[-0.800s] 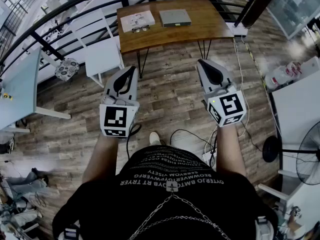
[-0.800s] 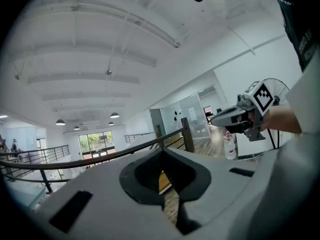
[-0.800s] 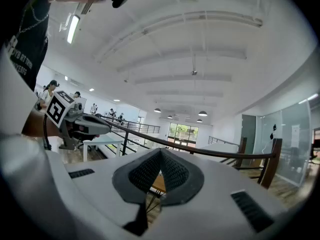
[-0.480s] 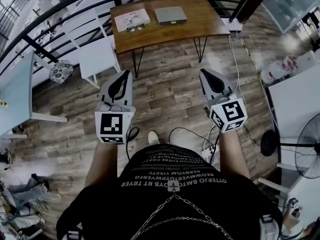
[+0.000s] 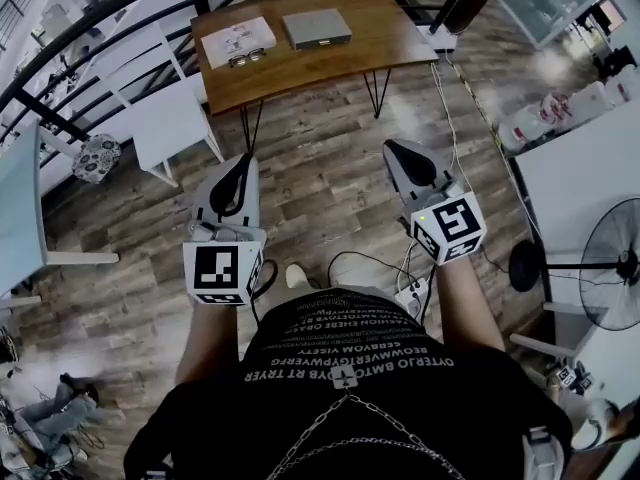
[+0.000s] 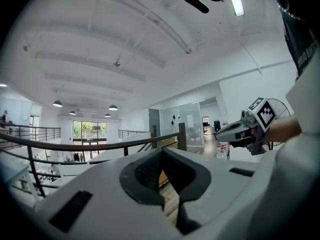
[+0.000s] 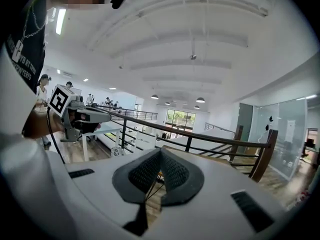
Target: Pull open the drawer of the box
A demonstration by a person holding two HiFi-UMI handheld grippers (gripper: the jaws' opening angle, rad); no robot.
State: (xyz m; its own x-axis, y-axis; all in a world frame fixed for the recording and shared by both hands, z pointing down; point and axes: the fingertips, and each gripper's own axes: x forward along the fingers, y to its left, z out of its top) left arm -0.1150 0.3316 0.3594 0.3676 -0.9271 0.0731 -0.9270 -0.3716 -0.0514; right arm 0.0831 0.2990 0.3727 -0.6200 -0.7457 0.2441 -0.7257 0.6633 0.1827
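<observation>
The box is a flat grey case (image 5: 316,28) lying on a wooden table (image 5: 300,68) far ahead at the top of the head view; no drawer detail shows at this distance. My left gripper (image 5: 244,159) and right gripper (image 5: 391,146) are held side by side at waist height over the wooden floor, well short of the table. Both are shut with nothing between the pads. The left gripper view shows its own closed jaws (image 6: 161,152) and the right gripper (image 6: 220,133) beside them. In the right gripper view, its closed jaws (image 7: 160,152) point toward a railing.
A white booklet (image 5: 238,40) and a pair of glasses (image 5: 244,58) lie on the table left of the case. A white chair (image 5: 165,113) stands to the table's left. Cables and a power strip (image 5: 412,298) lie by my feet. A fan (image 5: 612,268) and a white table (image 5: 580,183) are on the right.
In the head view the table has slid up and to the left, and the floor has shifted under me. Both grippers stay shut, side by side, slightly lower in the picture.
</observation>
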